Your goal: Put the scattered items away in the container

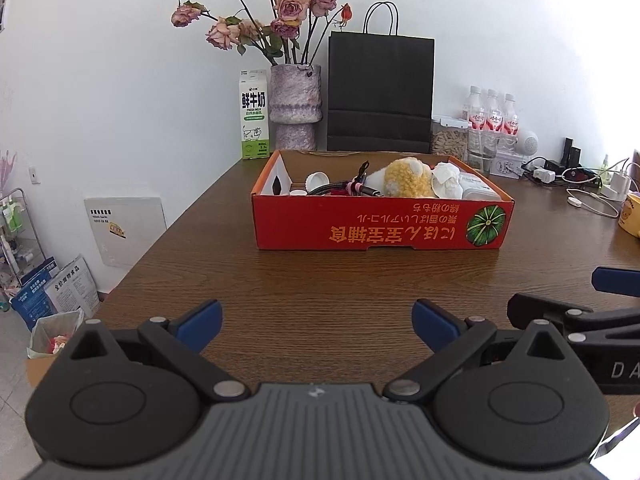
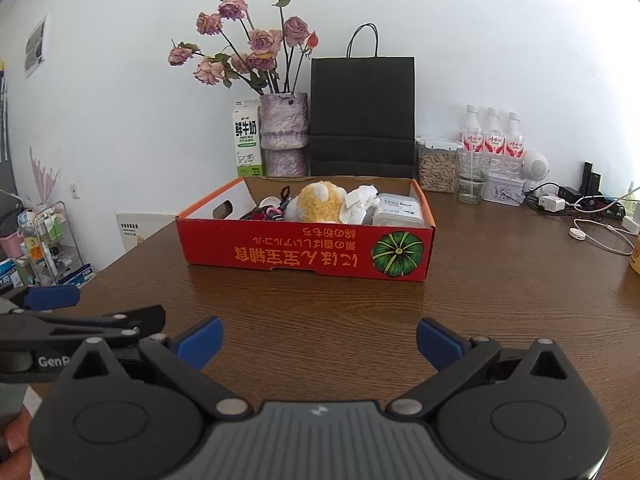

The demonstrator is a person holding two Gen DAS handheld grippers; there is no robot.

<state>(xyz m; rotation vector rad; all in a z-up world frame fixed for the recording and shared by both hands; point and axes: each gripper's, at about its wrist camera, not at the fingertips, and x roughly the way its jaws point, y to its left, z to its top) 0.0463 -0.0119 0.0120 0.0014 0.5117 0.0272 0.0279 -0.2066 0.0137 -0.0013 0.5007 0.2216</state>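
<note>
both tongs are held low over the near edge of the wooden table (image 1: pixel 320 280), side by side and empty. the left tongs (image 1: pixel 318 326) are spread wide with nothing between the blue pads, and the right tongs (image 2: pixel 319 340) are likewise parted and carry nothing; each is glimpsed at the edge of the other's view. well ahead of them, near the middle of the table, the red cardboard box (image 1: pixel 380 224) with a green pumpkin printed on its front wall is seen already filled: a yellow plush toy (image 1: pixel 408 178), crumpled white tissue (image 1: pixel 446 182), a white lidded tub (image 2: pixel 398 210), a bundle of dark cables (image 1: pixel 352 188) and a small white cap (image 1: pixel 318 179) are all lying inside it.

no loose item is visible on the bare wood between the tongs and the box. what is left on the table is lined up along the back wall and looks settled rather than scattered: a milk carton (image 1: pixel 254 114), a vase of dried roses (image 1: pixel 295 106), a black paper bag (image 1: pixel 380 94), water bottles (image 1: pixel 494 114), a jar of seeds (image 2: pixel 437 168) and a tangle of chargers and cords (image 1: pixel 576 184) at the far right.

on this evidence the tidying is judged to be finished or all but finished, with nothing obvious remaining to be gathered unless the cords at the right are meant to be included.
</note>
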